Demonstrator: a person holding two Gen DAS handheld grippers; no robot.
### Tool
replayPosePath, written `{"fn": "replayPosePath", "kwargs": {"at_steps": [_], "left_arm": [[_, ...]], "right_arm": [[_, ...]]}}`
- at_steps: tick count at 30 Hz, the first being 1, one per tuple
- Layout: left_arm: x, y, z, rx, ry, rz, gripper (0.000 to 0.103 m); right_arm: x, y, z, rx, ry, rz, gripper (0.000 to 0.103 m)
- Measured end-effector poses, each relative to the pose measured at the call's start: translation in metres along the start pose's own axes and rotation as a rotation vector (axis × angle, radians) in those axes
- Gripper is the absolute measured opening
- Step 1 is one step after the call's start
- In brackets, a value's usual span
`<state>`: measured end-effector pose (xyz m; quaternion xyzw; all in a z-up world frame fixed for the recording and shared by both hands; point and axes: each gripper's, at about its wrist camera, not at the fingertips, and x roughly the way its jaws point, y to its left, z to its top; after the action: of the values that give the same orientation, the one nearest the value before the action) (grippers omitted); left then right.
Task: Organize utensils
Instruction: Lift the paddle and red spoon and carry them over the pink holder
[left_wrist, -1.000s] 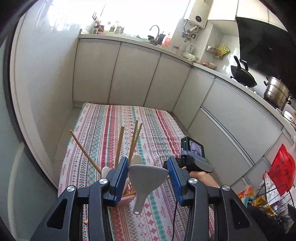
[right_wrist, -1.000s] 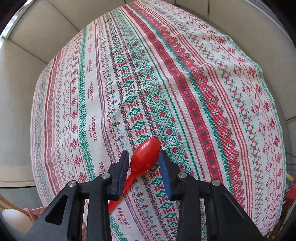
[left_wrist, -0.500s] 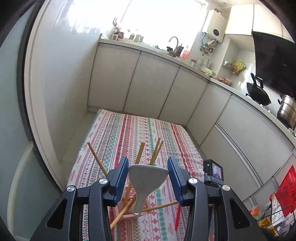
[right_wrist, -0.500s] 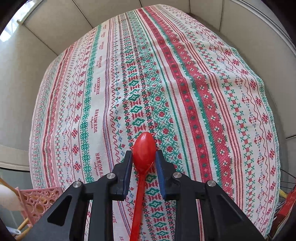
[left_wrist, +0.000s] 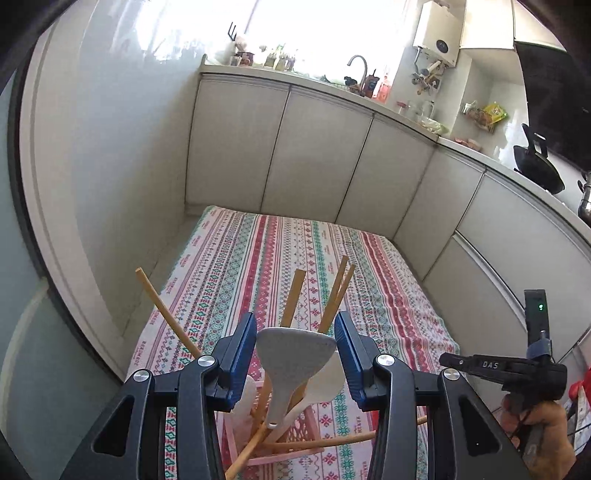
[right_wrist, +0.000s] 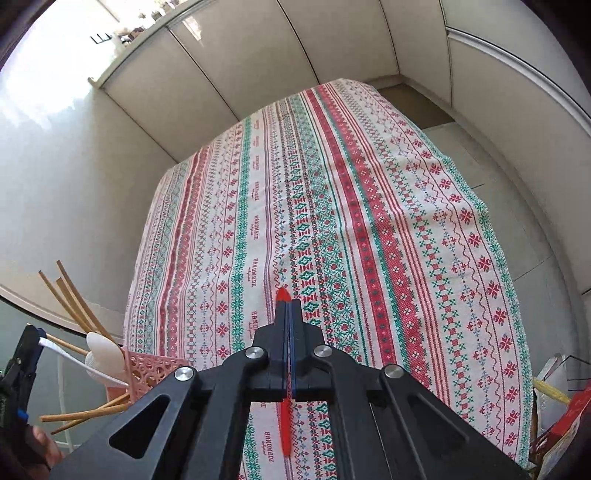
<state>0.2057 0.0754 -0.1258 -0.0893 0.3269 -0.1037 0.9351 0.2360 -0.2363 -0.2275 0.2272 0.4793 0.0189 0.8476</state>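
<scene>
My left gripper is shut on a grey rice paddle, its wide head between the blue pads and its handle pointing down over a pink lattice basket. The basket holds wooden chopsticks and a white spoon. My right gripper is shut on a red plastic spoon, held above the patterned tablecloth; only the bowl's tip shows past the fingertips. The basket shows at the left in the right wrist view.
The cloth-covered table is ringed by grey kitchen cabinets on the far and right sides. A wall runs along the left. A wire rack with bags stands at the table's right edge.
My right gripper has closed fully on the red spoon and lifted it off the cloth. My left gripper has risen and tilted up with the paddle, still over the basket.
</scene>
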Motion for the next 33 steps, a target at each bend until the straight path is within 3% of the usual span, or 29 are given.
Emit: {"fn": "replayPosePath", "kwargs": {"at_steps": [7,10,11,18,21,23,26,29,33], "left_arm": [[0.005,-0.006,-0.002,0.005,0.033,0.009,0.044],[0.005,-0.011,-0.001,0.019,0.04,0.007,0.044],[0.005,-0.011,0.0,0.022,0.04,0.008,0.044],[0.016,-0.008,0.001,0.026,0.077,0.019,0.044],[0.019,-0.007,0.002,0.025,0.081,0.016,0.045],[0.019,-0.006,0.002,0.019,0.085,0.014,0.045],[0.016,-0.006,0.003,0.002,0.084,-0.002,0.045],[0.007,-0.008,0.004,0.008,0.071,-0.008,0.047],[-0.005,-0.008,0.004,0.015,0.069,-0.009,0.051]], "right_arm": [[0.034,-0.001,0.005,-0.033,0.125,0.022,0.007],[0.062,0.006,0.007,-0.046,0.194,0.043,0.03],[0.071,0.008,0.008,-0.048,0.207,0.039,0.033],[0.12,0.025,0.009,-0.076,0.252,-0.014,0.032],[0.129,0.024,0.008,-0.072,0.258,-0.028,0.023],[0.129,0.022,0.009,-0.08,0.233,-0.041,0.011],[0.127,0.022,0.009,-0.089,0.221,-0.039,0.004],[0.122,0.02,0.007,-0.1,0.216,-0.004,0.001],[0.094,0.025,0.004,-0.149,0.159,-0.029,0.0]]}}
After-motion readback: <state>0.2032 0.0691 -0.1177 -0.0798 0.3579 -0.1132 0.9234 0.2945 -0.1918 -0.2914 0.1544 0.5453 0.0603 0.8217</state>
